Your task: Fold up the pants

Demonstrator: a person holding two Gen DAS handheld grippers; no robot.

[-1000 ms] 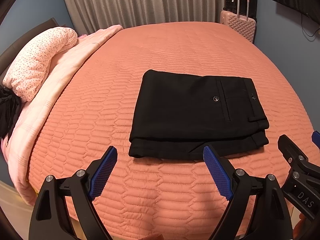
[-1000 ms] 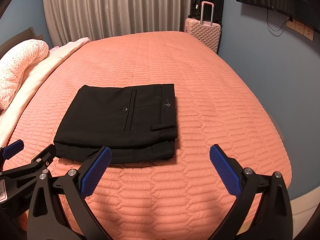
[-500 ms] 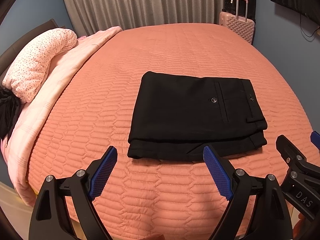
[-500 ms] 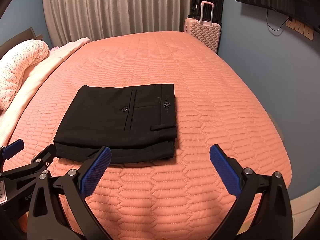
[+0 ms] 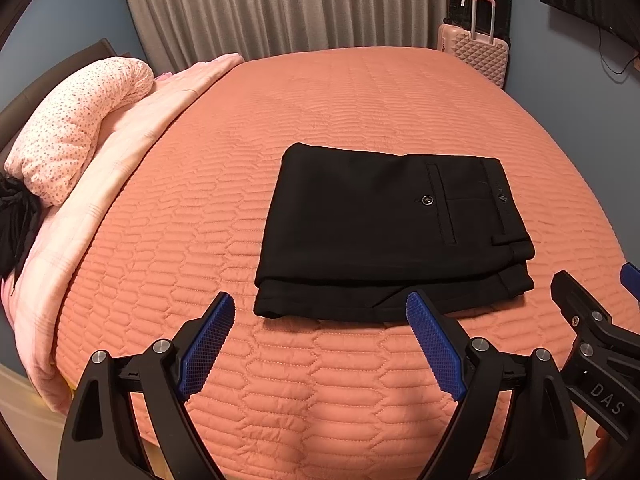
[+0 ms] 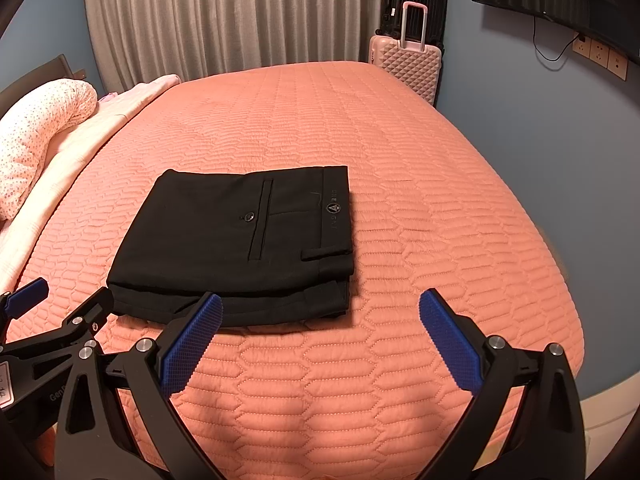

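Pants (image 5: 384, 232): one black pair, folded into a flat rectangular stack, lying on the bed (image 5: 320, 96) toward its near edge, back pocket and button facing up, waistband to the right. The bed is covered by one salmon quilted spread. Left gripper (image 5: 320, 344) and right gripper (image 6: 320, 344): two in all, side by side above the bed's near edge, each with its blue-padded jaws spread wide, holding nothing and touching nothing; both stand apart from the pants, on the near side. Far corner: two suitcases, one pink (image 6: 408, 68) in front, one black (image 6: 416, 4) behind. Left side: one speckled pink pillow (image 5: 76, 128) resting on a pale pink blanket (image 5: 120, 160).
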